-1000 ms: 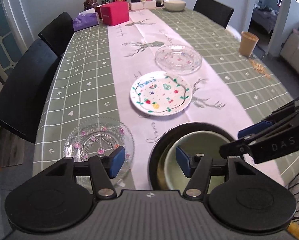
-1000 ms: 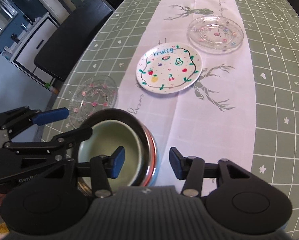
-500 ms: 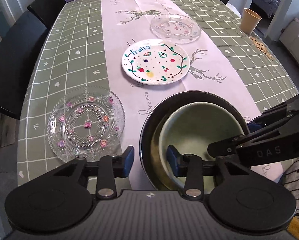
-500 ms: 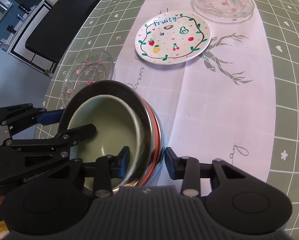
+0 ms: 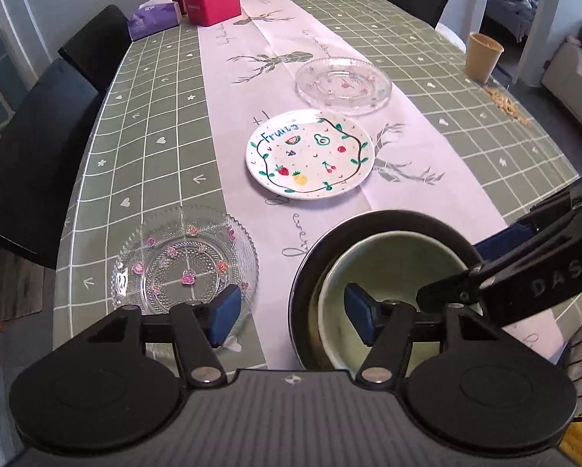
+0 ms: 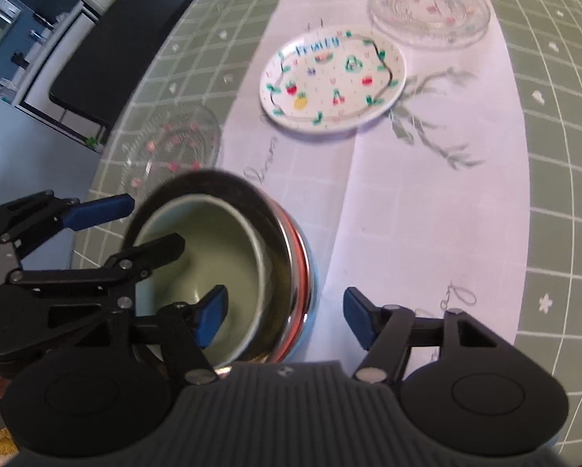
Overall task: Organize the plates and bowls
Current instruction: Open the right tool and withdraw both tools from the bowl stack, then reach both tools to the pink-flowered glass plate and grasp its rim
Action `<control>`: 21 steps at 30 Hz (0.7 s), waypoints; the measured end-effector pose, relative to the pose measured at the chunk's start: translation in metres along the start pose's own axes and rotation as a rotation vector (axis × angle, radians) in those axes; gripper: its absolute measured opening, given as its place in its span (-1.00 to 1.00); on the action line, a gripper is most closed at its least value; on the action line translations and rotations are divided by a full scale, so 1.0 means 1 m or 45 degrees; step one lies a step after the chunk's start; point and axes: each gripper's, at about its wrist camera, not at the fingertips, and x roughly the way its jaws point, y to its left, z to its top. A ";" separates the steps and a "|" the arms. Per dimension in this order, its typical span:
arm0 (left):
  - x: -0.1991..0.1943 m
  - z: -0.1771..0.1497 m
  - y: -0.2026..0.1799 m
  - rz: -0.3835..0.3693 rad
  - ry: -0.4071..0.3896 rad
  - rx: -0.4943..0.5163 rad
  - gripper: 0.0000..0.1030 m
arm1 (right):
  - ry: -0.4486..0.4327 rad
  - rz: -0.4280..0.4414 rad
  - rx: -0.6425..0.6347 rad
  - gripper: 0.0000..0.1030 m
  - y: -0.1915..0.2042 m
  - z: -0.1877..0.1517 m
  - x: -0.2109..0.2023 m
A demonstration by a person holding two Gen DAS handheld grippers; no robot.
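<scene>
Where it sits nested, green bowl (image 5: 388,272) looks pale.

The right wrist view is motion-blurred: the fruit plate (image 6: 333,81) lettering is unreadable (the metal bowl (image 6: 291,257) near rim is hidden)

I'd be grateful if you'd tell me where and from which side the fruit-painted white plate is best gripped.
Grip the fruit-painted plate by its raised rim, on the near edge facing the nested bowls, coming in low from that side. It lies flat on the white runner, so only the upturned lip seems to offer a pinch. The far edge sits close to the clear glass plate.
</scene>
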 end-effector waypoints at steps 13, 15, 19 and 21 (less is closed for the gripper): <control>-0.013 0.014 0.011 0.004 -0.114 -0.098 0.46 | -0.099 0.015 -0.002 0.75 0.002 0.012 -0.021; -0.014 0.016 0.015 -0.002 -0.126 -0.123 0.46 | -0.113 0.007 -0.005 0.89 0.002 0.016 -0.023; -0.020 0.019 0.021 0.016 -0.176 -0.114 0.47 | -0.134 -0.038 -0.021 0.90 0.002 0.027 -0.021; -0.024 0.020 0.026 0.033 -0.199 -0.119 0.49 | -0.144 -0.046 -0.021 0.90 0.002 0.033 -0.018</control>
